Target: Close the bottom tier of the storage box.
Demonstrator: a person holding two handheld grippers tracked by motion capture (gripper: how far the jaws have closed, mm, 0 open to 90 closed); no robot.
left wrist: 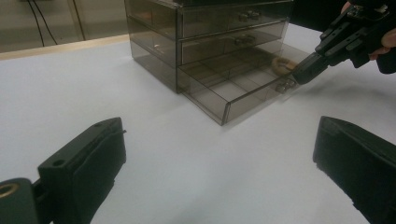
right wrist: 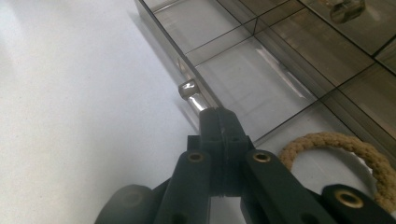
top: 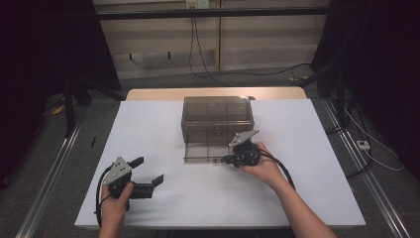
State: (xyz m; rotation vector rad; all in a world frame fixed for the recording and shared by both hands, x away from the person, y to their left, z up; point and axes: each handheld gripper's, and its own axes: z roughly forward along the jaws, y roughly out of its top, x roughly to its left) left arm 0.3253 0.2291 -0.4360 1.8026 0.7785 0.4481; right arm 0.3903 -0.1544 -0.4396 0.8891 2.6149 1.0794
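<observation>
White table on a wooden top whose far edge shows past it — grey floor beyond, black cables hanging from a wall socket and trailing over it, a metal rail at the left — a white power strip lies at the right.

A flat white rectangular table top carries the items; a pale wooden strip runs along its far edge. A smoked transparent plastic drawer cabinet stands directly on the surface, at the middle of the far half. Its bottom drawer is pulled out towards the near side, just above the white surface. The drawer is divided into compartments; a tan rope ring lies in one.
</observation>
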